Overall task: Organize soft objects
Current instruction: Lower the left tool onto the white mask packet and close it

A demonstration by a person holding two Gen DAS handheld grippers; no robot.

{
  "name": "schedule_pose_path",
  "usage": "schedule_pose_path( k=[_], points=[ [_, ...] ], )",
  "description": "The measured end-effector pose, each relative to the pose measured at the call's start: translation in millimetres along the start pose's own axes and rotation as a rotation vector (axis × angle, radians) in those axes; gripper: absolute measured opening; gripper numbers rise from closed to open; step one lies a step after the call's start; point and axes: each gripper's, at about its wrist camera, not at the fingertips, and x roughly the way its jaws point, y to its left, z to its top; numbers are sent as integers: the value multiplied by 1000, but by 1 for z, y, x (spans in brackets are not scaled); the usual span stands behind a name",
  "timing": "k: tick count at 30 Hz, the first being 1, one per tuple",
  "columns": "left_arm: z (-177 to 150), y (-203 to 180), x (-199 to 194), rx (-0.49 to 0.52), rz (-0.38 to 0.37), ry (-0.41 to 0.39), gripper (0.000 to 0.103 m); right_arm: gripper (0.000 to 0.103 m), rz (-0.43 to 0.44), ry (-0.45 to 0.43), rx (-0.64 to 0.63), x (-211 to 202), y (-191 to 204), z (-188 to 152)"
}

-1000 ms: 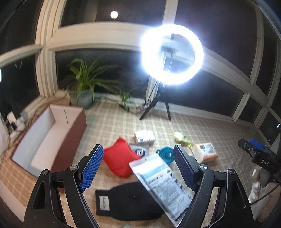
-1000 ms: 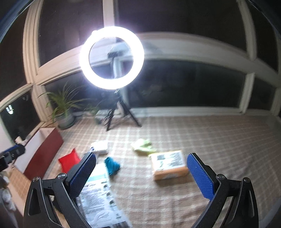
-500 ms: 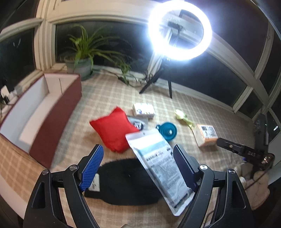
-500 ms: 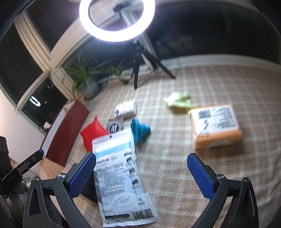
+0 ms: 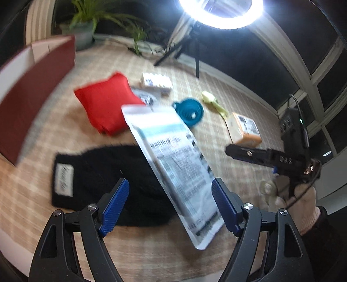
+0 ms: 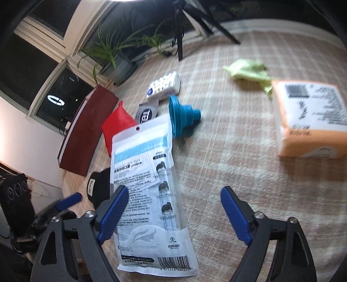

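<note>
Checked beige carpet (image 6: 249, 151) covers the floor below dark windows, with a ring light (image 5: 221, 13) on its tripod at the far side. Landmark: the face-mask packet (image 6: 149, 195), a flat white pouch lying on the carpet. A black knitted hat (image 5: 104, 182) lies beside the packet on its left and partly under it. A red cushion (image 5: 106, 106) sits beyond the packet's far left corner, and a long dark-red box (image 5: 32, 95) stands farther left again. A teal collapsible funnel (image 6: 182, 117) lies on its side at the packet's far right corner, and a small white printed pack (image 6: 164, 85) rests beyond it. A light-green cloth (image 6: 249, 69) and an orange tissue pack (image 6: 310, 121) lie well to the packet's right. The left claw (image 5: 170, 204) points down over the packet and the hat; its jaws are apart and closing, touching nothing. The right claw (image 6: 173, 212) points down at the packet's near right edge; its jaws are apart and closing, and whether the left pad touches the packet cannot be told.
</note>
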Motion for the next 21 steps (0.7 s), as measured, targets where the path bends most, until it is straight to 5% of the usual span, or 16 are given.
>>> schedule_pose_path(
  k=[21],
  points=[
    [-35,-24,45,-49,-89,114,55,52,204,159,41,48,-13,9]
  ],
)
